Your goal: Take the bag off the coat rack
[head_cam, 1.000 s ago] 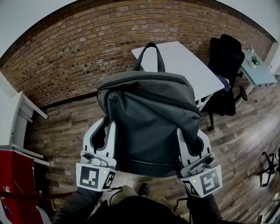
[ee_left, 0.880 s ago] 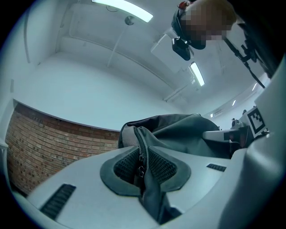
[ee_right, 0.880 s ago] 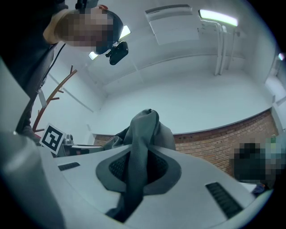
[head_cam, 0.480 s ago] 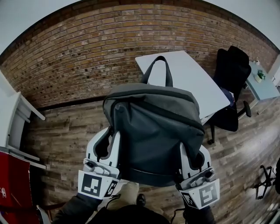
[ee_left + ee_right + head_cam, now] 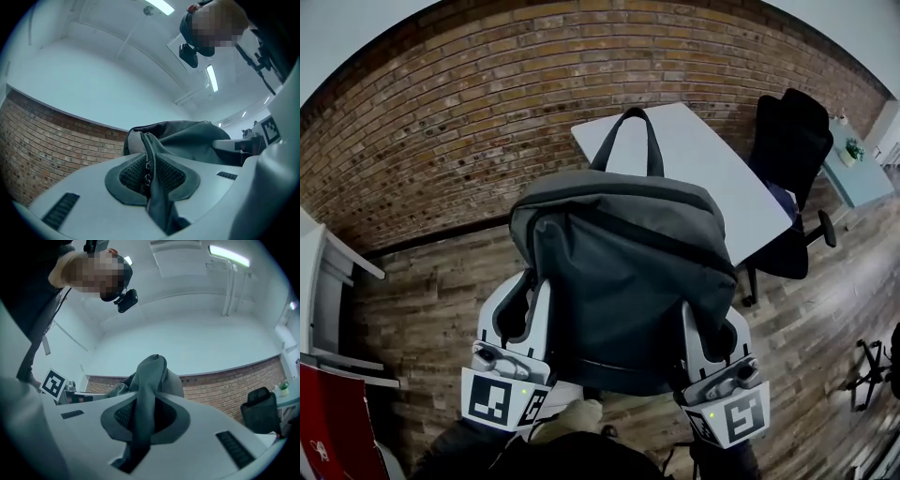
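Observation:
A grey backpack (image 5: pixel 623 262) with a dark top handle (image 5: pixel 628 141) hangs in the air in front of me, held from both sides. At its lower left side my left gripper (image 5: pixel 532 298) is shut on the bag; in the left gripper view the pads pinch a zippered seam (image 5: pixel 149 176) of the bag (image 5: pixel 187 138). My right gripper (image 5: pixel 705 323) is shut on its lower right side, with a fold of grey fabric (image 5: pixel 143 416) squeezed between the pads. No coat rack is in view.
A white table (image 5: pixel 722 178) stands just beyond the bag, with a black office chair (image 5: pixel 792 141) to its right. A brick wall (image 5: pixel 441 122) runs across the back. White shelving (image 5: pixel 328 281) and a red object (image 5: pixel 328 427) sit at the left. Wooden floor lies below.
Both grippers have carried the bag across the room, still gripping it the same way. The shelving and red object have slid towards the left edge of the head view.

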### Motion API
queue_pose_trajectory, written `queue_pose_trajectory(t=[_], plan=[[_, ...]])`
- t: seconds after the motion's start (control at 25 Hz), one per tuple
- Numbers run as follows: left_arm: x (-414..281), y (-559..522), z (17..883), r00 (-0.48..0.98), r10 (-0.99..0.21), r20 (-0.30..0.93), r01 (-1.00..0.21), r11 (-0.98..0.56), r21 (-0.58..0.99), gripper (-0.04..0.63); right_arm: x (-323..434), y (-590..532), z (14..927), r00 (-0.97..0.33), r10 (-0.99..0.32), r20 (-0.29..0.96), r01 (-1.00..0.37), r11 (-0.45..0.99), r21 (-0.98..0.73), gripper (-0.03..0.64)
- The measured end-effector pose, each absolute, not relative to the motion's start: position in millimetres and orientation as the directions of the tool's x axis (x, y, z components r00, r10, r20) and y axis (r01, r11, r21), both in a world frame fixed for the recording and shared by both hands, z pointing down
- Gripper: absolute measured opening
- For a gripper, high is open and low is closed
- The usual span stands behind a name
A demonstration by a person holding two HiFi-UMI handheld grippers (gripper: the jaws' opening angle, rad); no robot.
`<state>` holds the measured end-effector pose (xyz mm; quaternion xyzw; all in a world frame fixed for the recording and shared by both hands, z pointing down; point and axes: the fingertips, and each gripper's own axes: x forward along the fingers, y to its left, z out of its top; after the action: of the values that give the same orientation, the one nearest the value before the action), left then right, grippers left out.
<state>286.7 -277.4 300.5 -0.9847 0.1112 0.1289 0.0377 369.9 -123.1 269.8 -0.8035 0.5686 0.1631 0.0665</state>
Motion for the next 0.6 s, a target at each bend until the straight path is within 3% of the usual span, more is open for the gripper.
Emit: queue_pose_trajectory(t=[0.6], plan=[[389.8,-315.8,272.4,0.942,-0.106,-0.319,-0.103,-0.994,0.026,0.075,460.7,-159.1,242.5,0.393,-0.861,-0.322,-0.877,-0.456,0.149,0.032]])
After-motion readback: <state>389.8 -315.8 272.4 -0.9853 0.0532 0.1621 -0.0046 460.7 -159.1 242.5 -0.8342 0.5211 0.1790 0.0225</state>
